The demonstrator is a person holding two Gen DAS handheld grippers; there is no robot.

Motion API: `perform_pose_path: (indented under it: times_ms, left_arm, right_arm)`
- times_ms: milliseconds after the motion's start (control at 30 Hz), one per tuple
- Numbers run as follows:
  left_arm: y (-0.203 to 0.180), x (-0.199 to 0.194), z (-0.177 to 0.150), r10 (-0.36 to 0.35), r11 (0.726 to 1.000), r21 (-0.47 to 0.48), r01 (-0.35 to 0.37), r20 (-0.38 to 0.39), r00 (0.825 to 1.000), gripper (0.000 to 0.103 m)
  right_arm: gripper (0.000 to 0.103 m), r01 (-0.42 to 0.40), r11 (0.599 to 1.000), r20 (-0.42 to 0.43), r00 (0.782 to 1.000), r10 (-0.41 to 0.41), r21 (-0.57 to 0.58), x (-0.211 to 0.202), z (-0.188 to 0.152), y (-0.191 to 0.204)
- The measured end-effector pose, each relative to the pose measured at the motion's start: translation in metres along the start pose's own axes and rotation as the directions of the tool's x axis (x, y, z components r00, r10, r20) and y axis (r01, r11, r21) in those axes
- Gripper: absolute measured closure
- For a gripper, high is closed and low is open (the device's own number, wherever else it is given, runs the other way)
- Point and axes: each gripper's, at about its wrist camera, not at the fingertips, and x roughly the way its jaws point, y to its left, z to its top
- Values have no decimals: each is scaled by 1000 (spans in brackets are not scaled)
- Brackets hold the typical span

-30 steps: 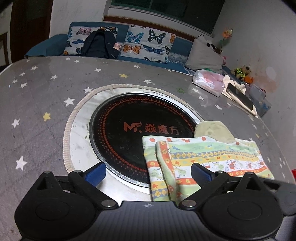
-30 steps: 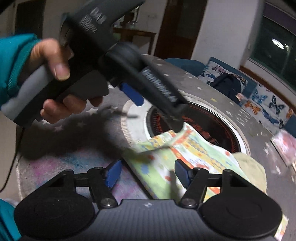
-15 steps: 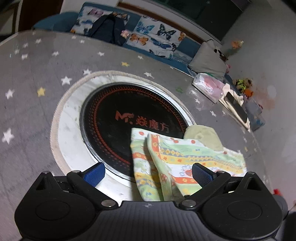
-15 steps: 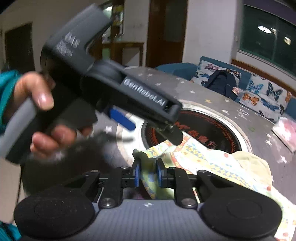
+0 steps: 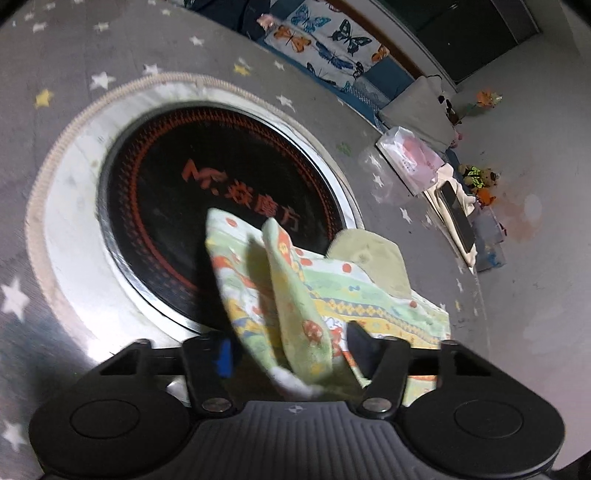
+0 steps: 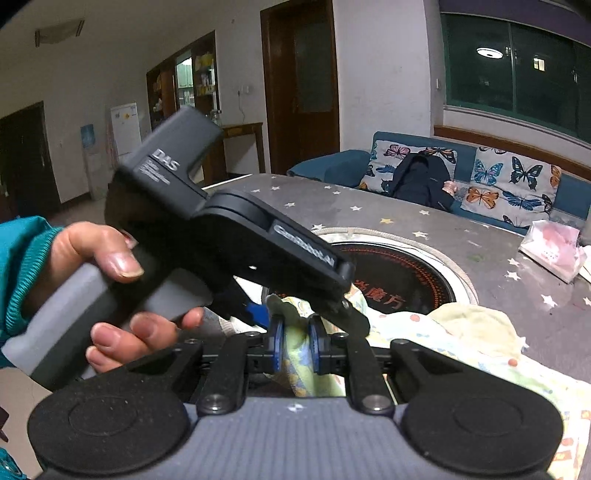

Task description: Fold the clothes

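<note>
A grey star-printed table with a round black cooktop was seen. The patterned garment lay at the cooktop's near edge. The left gripper was spread wide around a raised fold; the right gripper was clamped on an edge of the cloth.

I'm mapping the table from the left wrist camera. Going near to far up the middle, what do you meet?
Left gripper → lifted pastel patterned cloth → round black cooktop with orange lettering → pale woven ring → grey star-print tablecloth → butterfly-print sofa cushions.
</note>
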Motion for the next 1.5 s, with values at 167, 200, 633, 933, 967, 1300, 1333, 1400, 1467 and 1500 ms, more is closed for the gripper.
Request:
perform_pose_path:
  times_ms: [167,200,633,933,967,1300,1333,1400,1467,1500]
  left_arm:
    - [1,10,0,-22,999,-31,22,-13,1000,79]
    - [1,10,-1,-19,999,-27,19,-13,1000,82]
    - [-9,8,-6,30,995,90,-32,28,999,87]
    - [-24,7,-11,76,978,191,-88,70,995,87]
    - [-25,7,-11,79,977,195,-91,72,994,87]
    - [-33,10,-10,103,961,248,-121,84,991,87]
    - [-34,11,-10,108,958,255,-127,88,990,87]
    - [-36,11,-11,120,952,273,-141,94,988,87]
    - [-40,10,-12,125,944,293,-151,105,987,87]
    - [-42,9,-13,126,940,304,-155,113,986,87]
  right_arm:
    - [90,-20,1000,-3,1000,21,8,-1,-5,-2]
    - [89,-26,1000,-6,1000,26,12,-1,-6,-3]
    - [63,164,975,-20,986,-163,151,-36,-27,-73]
    - [57,375,877,-99,927,-362,302,-47,-55,-151]
    - [57,377,870,-105,926,-363,317,-47,-58,-155]
    - [66,398,805,-158,917,-367,440,-49,-81,-193]
    - [76,395,808,-161,918,-362,438,-47,-80,-192]
    - [87,389,809,-166,921,-353,441,-44,-78,-191]
    - [91,391,807,-169,920,-353,442,-44,-78,-190]
    - [94,388,807,-165,921,-352,445,-46,-77,-189]
